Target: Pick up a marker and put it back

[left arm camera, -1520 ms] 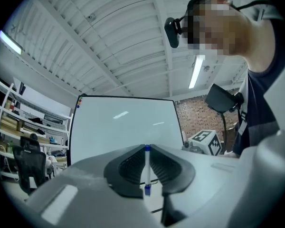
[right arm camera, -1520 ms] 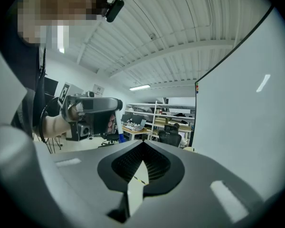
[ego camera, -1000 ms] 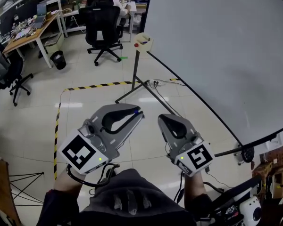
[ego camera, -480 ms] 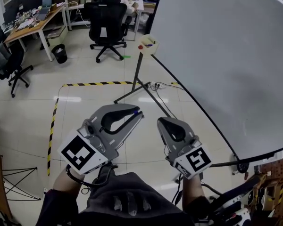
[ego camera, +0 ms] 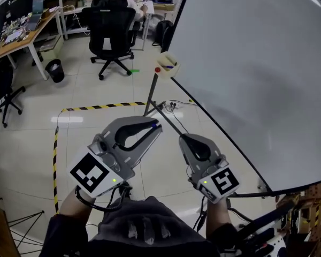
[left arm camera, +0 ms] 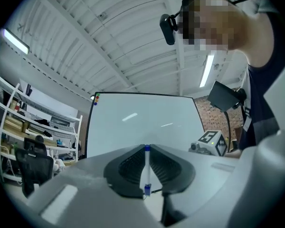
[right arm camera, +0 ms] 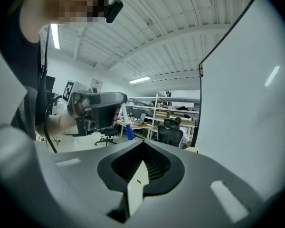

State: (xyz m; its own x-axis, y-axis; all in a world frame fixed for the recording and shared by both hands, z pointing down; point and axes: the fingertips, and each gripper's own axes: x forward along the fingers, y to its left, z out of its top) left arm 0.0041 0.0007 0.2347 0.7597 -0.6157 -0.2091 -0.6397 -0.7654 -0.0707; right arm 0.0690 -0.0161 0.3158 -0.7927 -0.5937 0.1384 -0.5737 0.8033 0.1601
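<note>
Since the earlier frame, the one marker [left arm camera: 146, 170] has travelled nearer the single tray [ego camera: 169, 65] ahead of both grippers. The left gripper [left arm camera: 146, 150] clamps it at the jaw tips. The right gripper [right arm camera: 143, 144], alongside, is closed on nothing. Pickup appears complete; putting it back remains.

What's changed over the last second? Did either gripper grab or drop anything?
Both grippers have travelled forward with the person: the tray on its stand and the floor tape now sit lower in the head view, nearer. Nothing was taken or let go. The left gripper stays shut on the marker, and the right gripper stays shut and empty.
</note>
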